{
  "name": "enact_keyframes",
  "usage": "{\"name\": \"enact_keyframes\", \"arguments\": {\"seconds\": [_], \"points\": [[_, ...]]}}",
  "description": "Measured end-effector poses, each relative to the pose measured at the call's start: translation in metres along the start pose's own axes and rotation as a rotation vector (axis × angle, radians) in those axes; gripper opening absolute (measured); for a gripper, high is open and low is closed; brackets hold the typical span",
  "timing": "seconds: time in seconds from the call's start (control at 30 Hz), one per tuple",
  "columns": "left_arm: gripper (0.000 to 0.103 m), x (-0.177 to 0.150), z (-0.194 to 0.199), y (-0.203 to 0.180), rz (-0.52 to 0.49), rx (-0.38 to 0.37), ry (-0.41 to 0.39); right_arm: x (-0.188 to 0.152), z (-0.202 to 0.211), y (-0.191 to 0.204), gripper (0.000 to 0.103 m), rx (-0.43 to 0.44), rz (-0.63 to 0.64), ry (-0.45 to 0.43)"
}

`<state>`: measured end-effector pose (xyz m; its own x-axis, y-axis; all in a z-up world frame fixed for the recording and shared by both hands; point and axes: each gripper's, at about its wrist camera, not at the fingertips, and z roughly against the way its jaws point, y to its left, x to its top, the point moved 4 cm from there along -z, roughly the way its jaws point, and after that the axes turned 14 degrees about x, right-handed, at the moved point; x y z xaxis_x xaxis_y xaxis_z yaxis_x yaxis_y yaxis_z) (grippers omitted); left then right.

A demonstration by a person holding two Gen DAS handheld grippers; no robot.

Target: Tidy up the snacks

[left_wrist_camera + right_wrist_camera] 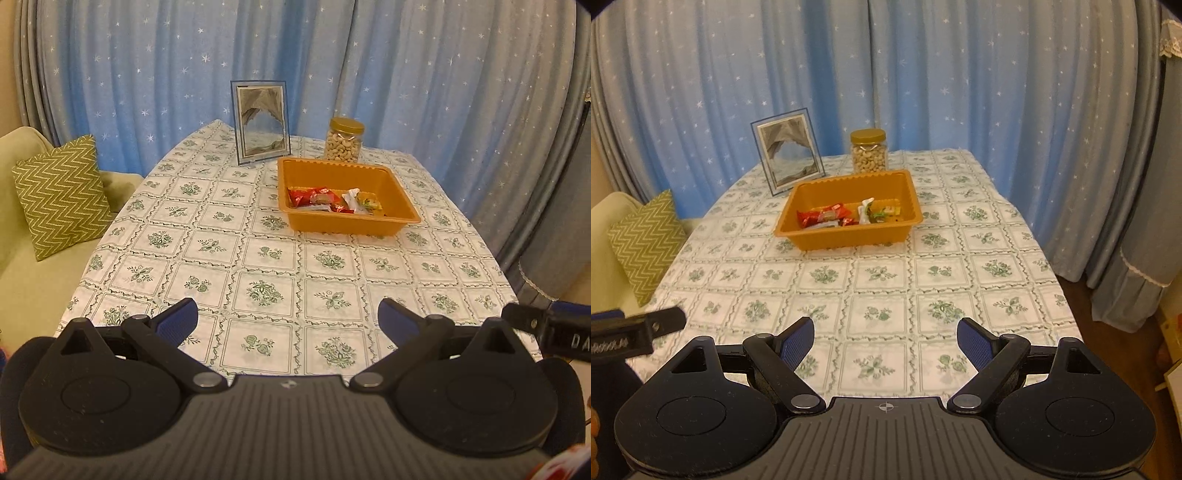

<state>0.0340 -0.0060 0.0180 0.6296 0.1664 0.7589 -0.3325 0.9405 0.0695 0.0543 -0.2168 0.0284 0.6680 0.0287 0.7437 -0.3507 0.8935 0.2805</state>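
Observation:
An orange tray (402, 205) (827, 236) stands on the far half of the table and holds several wrapped snacks (325, 199) (827, 218), red ones to the left, white and yellow ones to the right. Behind it is a gold-lidded jar of cashews (343, 140) (868, 151). My left gripper (288, 314) hangs open over the near tablecloth with nothing between its blue pads. My right gripper (885, 336) is open too and holds nothing. Each gripper's edge shows in the other's view.
A framed picture (260, 122) (788, 151) leans upright at the table's back, left of the jar. A green zigzag cushion (61, 195) (646, 243) lies on a sofa to the left. Blue starred curtains (332, 55) hang behind the floral tablecloth (258, 258).

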Motion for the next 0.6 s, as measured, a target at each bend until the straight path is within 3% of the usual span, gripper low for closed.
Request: {"name": "enact_keyframes", "arguments": {"seconds": [0.6], "points": [[0.103, -0.013, 0.027, -0.012, -0.084, -0.041, -0.031, -0.013, 0.031, 0.015, 0.084, -0.006, 0.027, -0.033]]}}
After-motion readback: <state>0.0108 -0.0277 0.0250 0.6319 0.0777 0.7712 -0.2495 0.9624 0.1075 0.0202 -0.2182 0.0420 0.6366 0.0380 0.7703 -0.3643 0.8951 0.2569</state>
